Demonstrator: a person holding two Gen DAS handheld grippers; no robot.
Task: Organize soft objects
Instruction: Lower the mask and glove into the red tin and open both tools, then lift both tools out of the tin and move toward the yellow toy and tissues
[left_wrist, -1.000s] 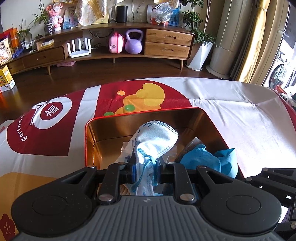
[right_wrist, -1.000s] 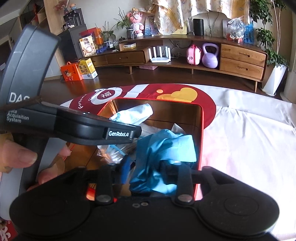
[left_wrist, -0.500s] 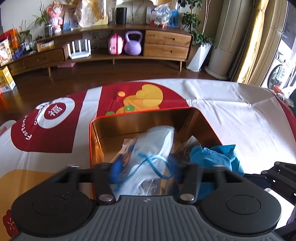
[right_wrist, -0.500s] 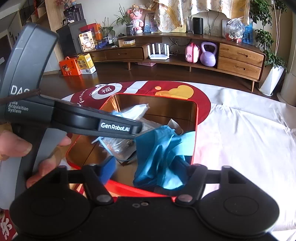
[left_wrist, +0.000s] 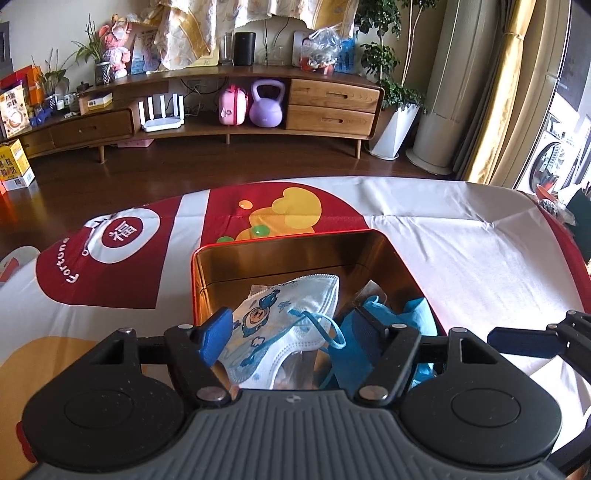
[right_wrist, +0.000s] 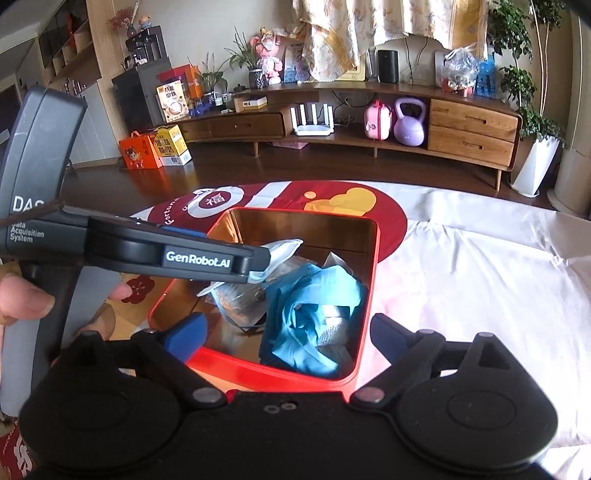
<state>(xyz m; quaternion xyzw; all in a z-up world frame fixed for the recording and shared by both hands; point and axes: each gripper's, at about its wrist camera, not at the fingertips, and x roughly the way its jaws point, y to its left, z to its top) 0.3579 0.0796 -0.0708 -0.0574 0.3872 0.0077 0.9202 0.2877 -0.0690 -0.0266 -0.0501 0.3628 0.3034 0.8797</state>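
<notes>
A red tin (left_wrist: 280, 244) with a gold inside stands on the tablecloth. In it a white face mask (left_wrist: 295, 310) with a blue cartoon print lies flat beside a crumpled blue glove (left_wrist: 413, 314). My left gripper (left_wrist: 289, 330) hovers over the mask. Its jaws are opening and its pads are off the mask. In the right wrist view the glove (right_wrist: 314, 306) rests in the tin (right_wrist: 375, 280) near its right wall. My right gripper (right_wrist: 288, 332) hangs above it, jaws opening, nothing pressed between the pads. The left gripper (right_wrist: 240, 254) reaches in from the left.
Clear plastic packets (right_wrist: 240, 299) lie under the mask. A person's hand (right_wrist: 22, 302) grips the left handle. The white and red tablecloth (left_wrist: 461, 251) spreads around the tin. Beyond the table's far edge are dark floor and a long wooden sideboard (left_wrist: 332, 107).
Both grippers went from shut to open. The mask fell flat into the tin and the glove sank beside it. Both grippers drew back and up a little.
</notes>
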